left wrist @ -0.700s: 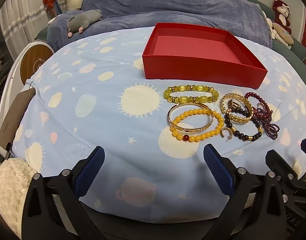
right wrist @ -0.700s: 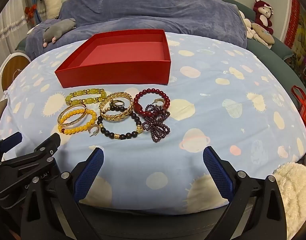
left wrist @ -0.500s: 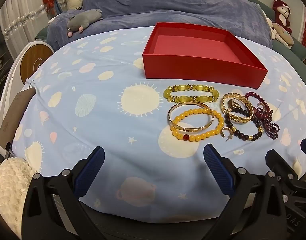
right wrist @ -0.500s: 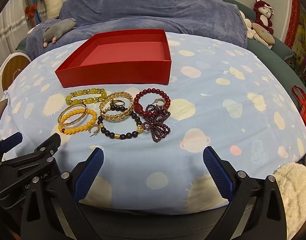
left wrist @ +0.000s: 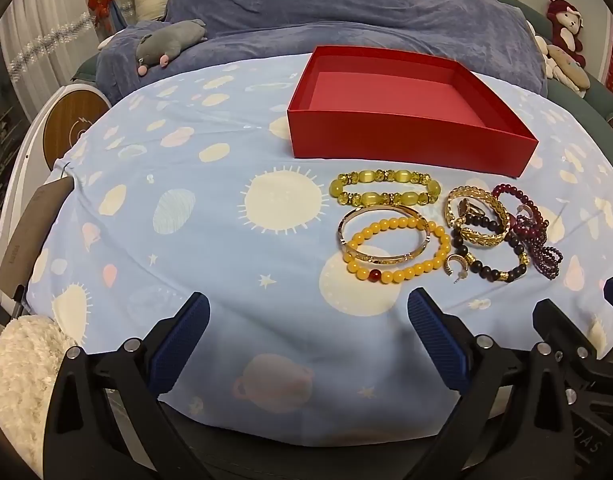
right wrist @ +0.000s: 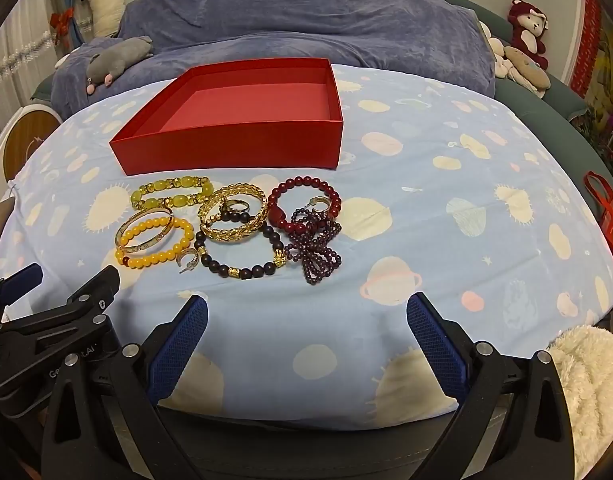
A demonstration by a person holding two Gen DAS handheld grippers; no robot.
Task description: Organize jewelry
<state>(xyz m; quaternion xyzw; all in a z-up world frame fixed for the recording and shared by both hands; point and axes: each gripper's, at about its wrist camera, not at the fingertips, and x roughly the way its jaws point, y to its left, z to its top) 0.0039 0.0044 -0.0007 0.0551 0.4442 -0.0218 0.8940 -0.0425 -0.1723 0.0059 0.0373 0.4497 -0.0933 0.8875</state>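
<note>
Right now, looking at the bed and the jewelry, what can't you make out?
- Red box, both views: the floor just behind its near wall is hidden by that wall.
- Ring, right view: too small for detail.
- Dark red beads, both views: tangled, strand count unclear.
- Person: out of frame.

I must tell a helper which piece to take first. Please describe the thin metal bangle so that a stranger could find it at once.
Start at the open red cardboard box on the space-print sheet; the jewelry lies in front of it. At the cluster's left end, below the yellow-green bead bracelet, lies the thin gold metal bangle. It overlaps the orange-yellow bead bracelet, and it alone is a smooth rigid band, not beads.
</note>
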